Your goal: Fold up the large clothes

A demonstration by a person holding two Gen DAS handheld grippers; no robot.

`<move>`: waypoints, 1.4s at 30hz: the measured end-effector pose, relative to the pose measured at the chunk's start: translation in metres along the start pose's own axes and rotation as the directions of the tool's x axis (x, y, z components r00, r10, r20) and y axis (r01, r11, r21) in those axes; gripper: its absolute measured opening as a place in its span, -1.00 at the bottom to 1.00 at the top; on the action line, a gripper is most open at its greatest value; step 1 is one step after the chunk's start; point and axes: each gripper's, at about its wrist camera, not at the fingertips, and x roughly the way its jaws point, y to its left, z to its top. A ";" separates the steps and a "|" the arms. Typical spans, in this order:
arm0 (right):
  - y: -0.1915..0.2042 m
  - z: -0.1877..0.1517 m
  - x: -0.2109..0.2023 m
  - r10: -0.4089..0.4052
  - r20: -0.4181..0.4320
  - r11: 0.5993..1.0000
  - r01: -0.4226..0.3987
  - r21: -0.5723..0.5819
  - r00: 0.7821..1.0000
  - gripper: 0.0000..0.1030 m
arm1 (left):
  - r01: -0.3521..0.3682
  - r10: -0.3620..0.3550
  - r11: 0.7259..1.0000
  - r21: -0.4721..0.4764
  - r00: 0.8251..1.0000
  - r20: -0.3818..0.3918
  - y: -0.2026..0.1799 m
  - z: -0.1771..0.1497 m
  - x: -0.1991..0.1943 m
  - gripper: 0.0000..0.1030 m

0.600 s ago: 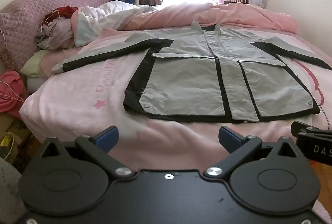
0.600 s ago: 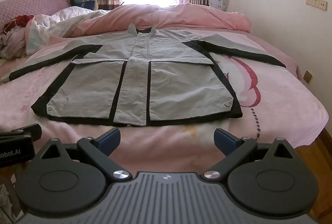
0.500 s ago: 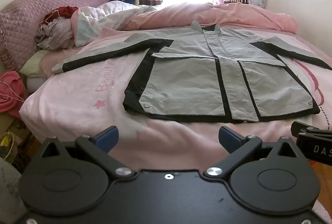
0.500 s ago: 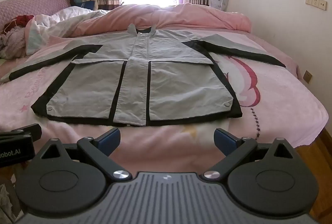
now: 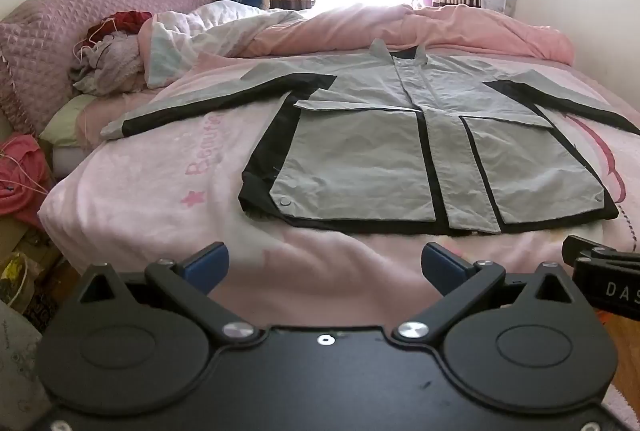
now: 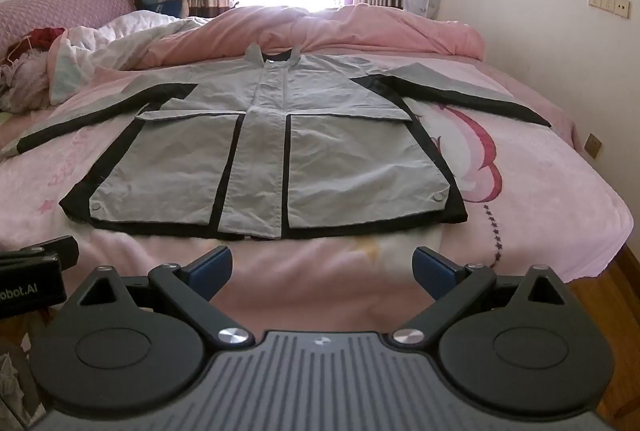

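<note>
A grey jacket with black trim (image 5: 420,151) (image 6: 272,151) lies flat and front up on the pink bed (image 5: 160,199) (image 6: 540,191), collar toward the window and both sleeves spread out to the sides. My left gripper (image 5: 324,267) hangs open short of the bed's near edge, a little before the jacket's hem, with nothing between its blue pads. My right gripper (image 6: 322,265) is open too, level with the hem's middle and just as far back. Each gripper's body shows at the side of the other's view.
A bunched pink duvet (image 6: 360,31) and a white quilt (image 5: 208,27) lie behind the collar. Loose clothes (image 5: 108,59) pile by the quilted headboard (image 5: 60,15) on the left. A wall with sockets (image 6: 608,1) runs along the right, with wooden floor (image 6: 600,295) below.
</note>
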 end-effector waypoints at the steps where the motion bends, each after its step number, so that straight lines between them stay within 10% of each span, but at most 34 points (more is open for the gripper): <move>1: 0.000 0.000 0.000 0.001 0.000 1.000 -0.001 0.000 1.000 1.00 | 0.000 0.000 1.000 0.000 1.000 0.000 0.000 0.000 0.000 1.00; 42: -0.002 -0.002 -0.001 0.001 -0.004 1.000 -0.001 0.002 1.000 1.00 | 0.003 -0.003 1.000 0.002 1.000 0.002 -0.001 -0.002 -0.004 1.00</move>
